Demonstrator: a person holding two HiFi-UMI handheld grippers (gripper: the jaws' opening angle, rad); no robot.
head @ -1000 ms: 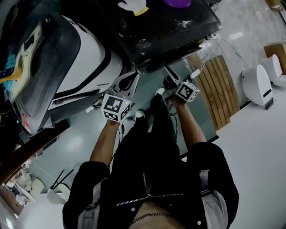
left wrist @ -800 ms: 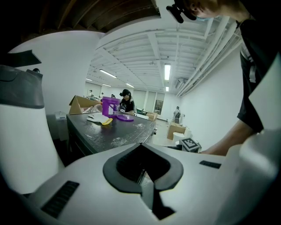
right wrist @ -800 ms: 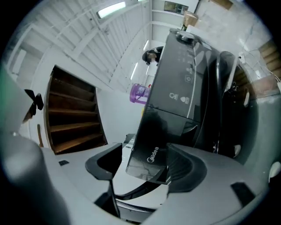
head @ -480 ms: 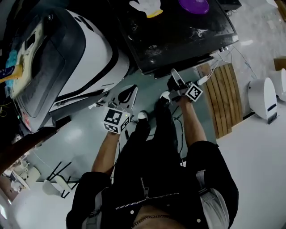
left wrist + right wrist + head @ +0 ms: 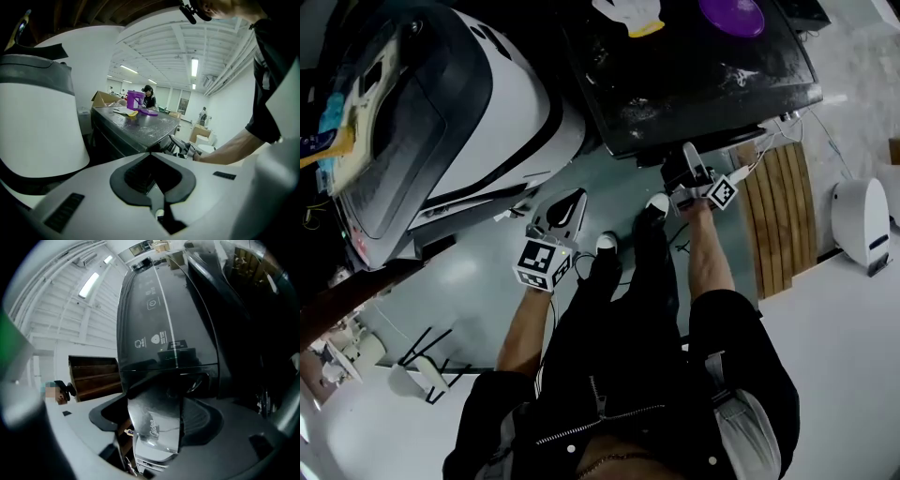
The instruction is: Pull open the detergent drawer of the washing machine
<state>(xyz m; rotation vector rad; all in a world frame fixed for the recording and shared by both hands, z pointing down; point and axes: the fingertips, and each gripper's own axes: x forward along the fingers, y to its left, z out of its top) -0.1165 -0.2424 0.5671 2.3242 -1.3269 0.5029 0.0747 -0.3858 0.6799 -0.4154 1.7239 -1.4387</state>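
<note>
White washing machine (image 5: 516, 103) with a dark lid, count one, upper left in head view. Lid is down, so drum contents are not visible. Detergent drawer: can't pick it out in any view. It is possibly in the pale panel at the machine's far-left edge, too murky to call in or out.

Grippers: two.
- Left gripper (image 5: 150, 157) is clenched, tips together, nothing in them. It hangs over the floor near the machine's lower front edge, not touching it.
- Right gripper (image 5: 157, 418) is released. Jaws are wide and have just been opening, with nothing between the pads. The machine's silver badged front only shows through the gap, further off. The gripper sits by the edge of the black table (image 5: 675, 94), well apart from the machine.

Table: one. On it:
- one purple dish (image 5: 731, 14), nothing seen in it
- one white-and-yellow glove (image 5: 628, 14)
- one purple jug (image 5: 135, 99) at the far end, contents hidden

One open cardboard box (image 5: 104, 98) beyond the table, inside not visible.

Floor: one wooden pallet (image 5: 778, 206) right of the person, one white unit (image 5: 862, 220) past it.
</note>
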